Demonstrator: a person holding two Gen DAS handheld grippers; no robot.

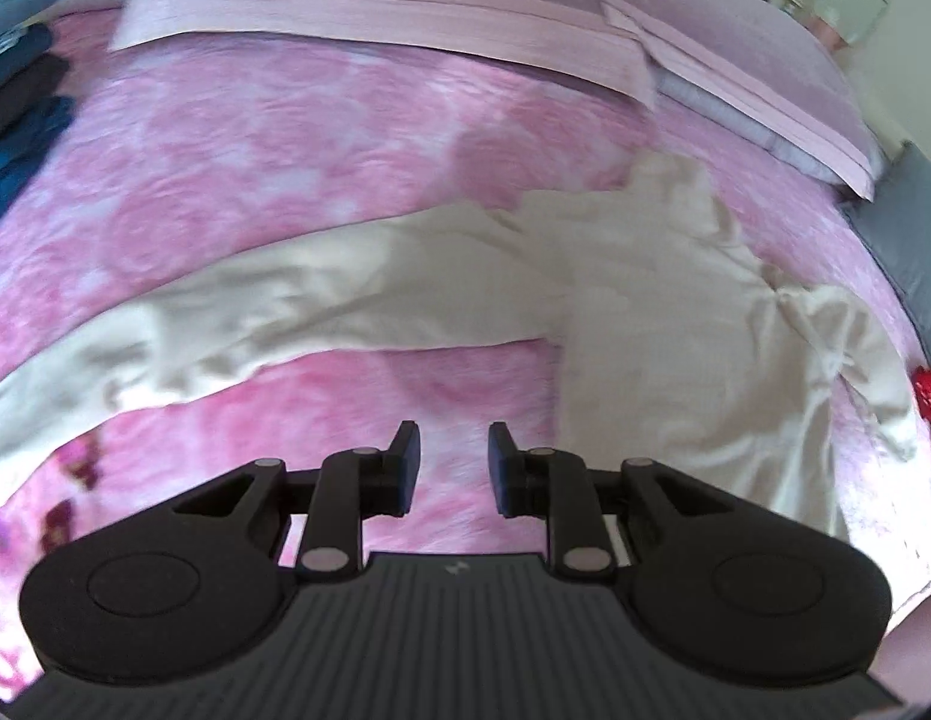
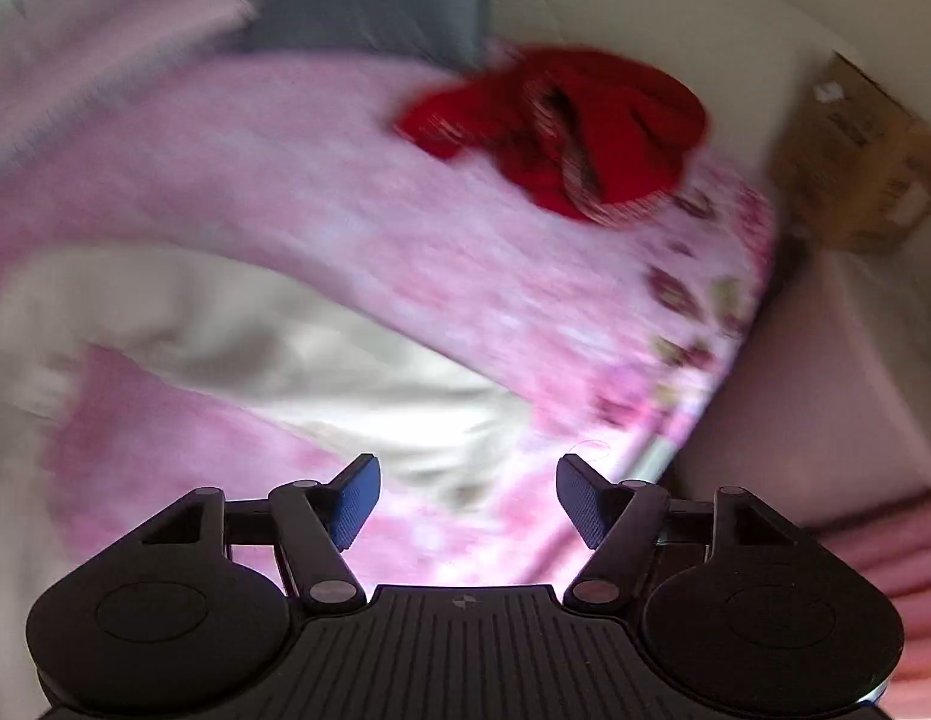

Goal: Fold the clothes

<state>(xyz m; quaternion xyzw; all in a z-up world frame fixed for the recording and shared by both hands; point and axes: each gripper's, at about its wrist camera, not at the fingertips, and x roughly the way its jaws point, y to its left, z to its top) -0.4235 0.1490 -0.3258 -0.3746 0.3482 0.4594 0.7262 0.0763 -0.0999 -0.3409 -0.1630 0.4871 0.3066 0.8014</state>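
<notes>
1. While both grippers hang over it, the bedspread point(image 1: 237, 138) (pink, mottled, floral border) covers the bed; lilac pillows point(image 1: 405, 6) lie at the head.
2. White garment point(image 1: 663, 276): thin, wrinkled fabric, spread flat mid-bed, one long sleeve running left.
3. Left gripper point(image 1: 448, 465): jaws apart, nothing between them, above bare bedspread just beside the garment.
4. Right gripper point(image 2: 468, 501): jaws spread wide, empty; view motion-blurred.
5. Around: red garment point(image 2: 561, 126) bunched near the bed edge, dark blue clothes point(image 1: 15, 120) far left, grey cushion point(image 1: 909, 240), cardboard box point(image 2: 855, 162) off the bed.
</notes>
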